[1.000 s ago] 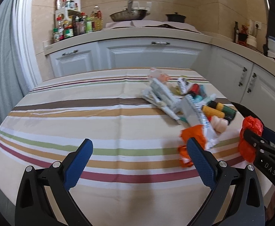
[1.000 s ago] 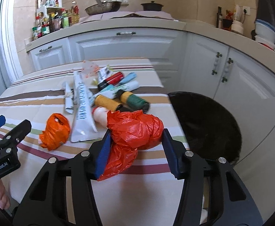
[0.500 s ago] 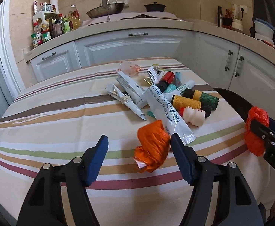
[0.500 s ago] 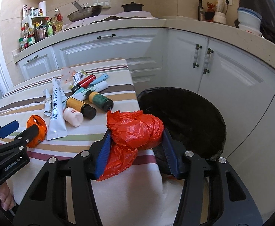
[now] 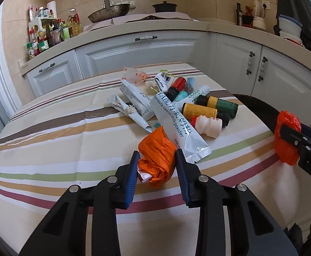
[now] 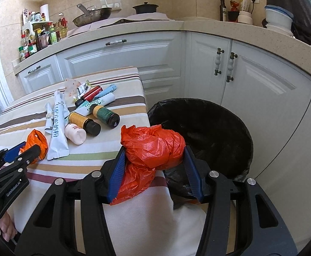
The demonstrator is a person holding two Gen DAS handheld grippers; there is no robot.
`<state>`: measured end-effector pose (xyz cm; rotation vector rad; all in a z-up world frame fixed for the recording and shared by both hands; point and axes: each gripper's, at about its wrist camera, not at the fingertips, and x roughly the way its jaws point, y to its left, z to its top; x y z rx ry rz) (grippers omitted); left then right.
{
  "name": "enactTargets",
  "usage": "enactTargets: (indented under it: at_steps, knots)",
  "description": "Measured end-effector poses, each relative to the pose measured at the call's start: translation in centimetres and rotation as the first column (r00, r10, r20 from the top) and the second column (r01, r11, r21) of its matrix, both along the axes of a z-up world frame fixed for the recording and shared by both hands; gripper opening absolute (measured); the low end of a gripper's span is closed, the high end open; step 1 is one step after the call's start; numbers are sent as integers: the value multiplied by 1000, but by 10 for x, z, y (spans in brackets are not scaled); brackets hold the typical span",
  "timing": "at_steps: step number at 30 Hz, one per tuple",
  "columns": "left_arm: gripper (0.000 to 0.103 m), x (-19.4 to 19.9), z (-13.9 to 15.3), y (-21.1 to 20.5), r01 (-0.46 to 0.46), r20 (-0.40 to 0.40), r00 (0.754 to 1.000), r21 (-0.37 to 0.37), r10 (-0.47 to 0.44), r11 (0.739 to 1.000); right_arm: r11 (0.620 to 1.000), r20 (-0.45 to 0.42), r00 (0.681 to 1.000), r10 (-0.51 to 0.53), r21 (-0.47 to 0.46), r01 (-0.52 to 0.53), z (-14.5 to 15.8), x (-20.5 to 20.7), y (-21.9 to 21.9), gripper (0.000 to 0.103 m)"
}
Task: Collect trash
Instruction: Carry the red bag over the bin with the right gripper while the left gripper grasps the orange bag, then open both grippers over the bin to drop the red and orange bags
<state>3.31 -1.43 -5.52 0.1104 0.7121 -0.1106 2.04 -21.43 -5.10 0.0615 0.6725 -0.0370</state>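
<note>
A crumpled orange plastic bag (image 5: 157, 149) lies on the striped tablecloth (image 5: 49, 138) near its front edge. My left gripper (image 5: 157, 152) has its jaws closing on that bag, and both blue pads touch its sides. The same gripper (image 6: 21, 151) shows at the lower left of the right wrist view. My right gripper (image 6: 154, 149) is shut on a red plastic bag (image 6: 153, 147), held at the table's right edge beside the black-lined trash bin (image 6: 198, 102). In the left wrist view that red bag (image 5: 286, 140) sits at the far right.
A pile of trash lies mid-table: a milk powder sachet (image 5: 176, 123), a small white bottle (image 5: 208, 125), a yellow-labelled bottle (image 5: 200, 109), a green-labelled bottle (image 5: 223, 104), tubes and wrappers. White cabinets (image 6: 251, 81) and a cluttered counter stand behind. A hand (image 6: 6, 228) shows low left.
The left jaws have narrowed from wide open to touching the orange bag, which came between them. The right gripper carried the red bag rightward, from over the table to the bin's edge.
</note>
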Motion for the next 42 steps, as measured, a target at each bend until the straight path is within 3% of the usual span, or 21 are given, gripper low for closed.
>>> enactTargets:
  at_steps: [10,21,31,42]
  knots:
    - [34,-6,30,1,-8,63,998,-29,10,1000,1000,24,1000,-15,-24,16,9,0,-6,51]
    - [34,13,62,-57,140,142,981,-66,-129,988,994,80,993,-91,-49,95,29,10,-46,51]
    - [34,41,60,-121,232,142,965,-51,-223,971,986,86,984,-153,-59,158,33,34,-86,51]
    - [35,75,46,-161,246,101,965,-30,-242,969,981,64,980,-186,-37,189,22,64,-116,52]
